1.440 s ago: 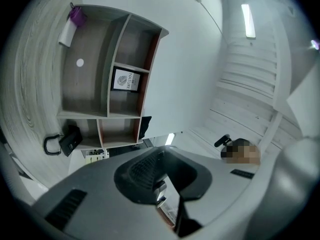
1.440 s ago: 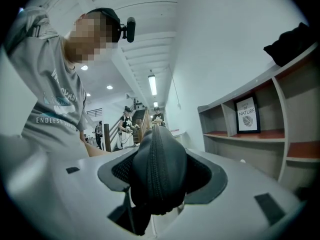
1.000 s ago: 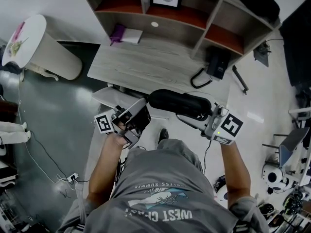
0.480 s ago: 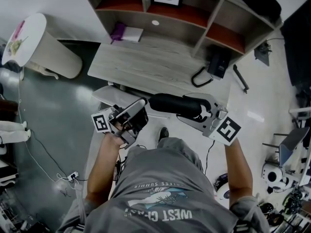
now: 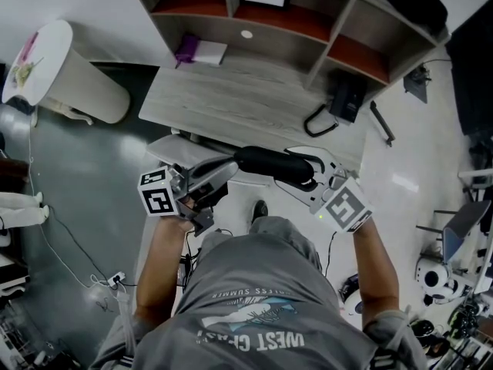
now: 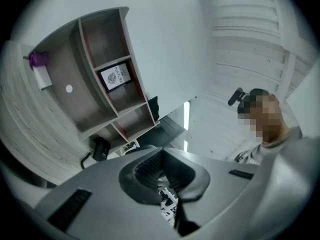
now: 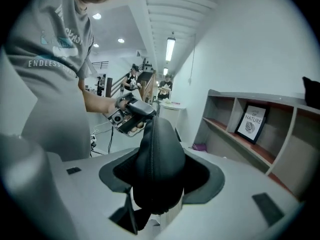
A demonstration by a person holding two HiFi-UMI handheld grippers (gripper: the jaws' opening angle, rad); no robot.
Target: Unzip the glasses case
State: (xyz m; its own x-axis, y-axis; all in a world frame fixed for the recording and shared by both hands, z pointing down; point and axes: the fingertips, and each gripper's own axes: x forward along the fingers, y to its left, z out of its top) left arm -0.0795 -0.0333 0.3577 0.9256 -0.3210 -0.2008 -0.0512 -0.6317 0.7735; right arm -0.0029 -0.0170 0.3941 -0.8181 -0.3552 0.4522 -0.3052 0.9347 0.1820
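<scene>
**A:** So, in the head view, why is the black oblong glasses case (image 5: 269,163) held in mid-air, just off the grey wooden desk (image 5: 231,102)?

**B:** Probably so the 2 tools can pull against each other. The right gripper (image 5: 306,172) clamps the case's right end as an anchor, and the left gripper (image 5: 229,166) meets its left end.

**A:** And the left gripper view?

**B:** The jaws are pressed together there. I can't make out a zip pull between them, and the case is out of that view.

**A:** The right gripper view?

**B:** Its jaws have just been closing on the case, 1 pad on each flank. The zip seam (image 7: 151,149) faces the camera and runs toward the left gripper at the far end. It looks closed, so I'd say unzipping hasn't begun.
</scene>
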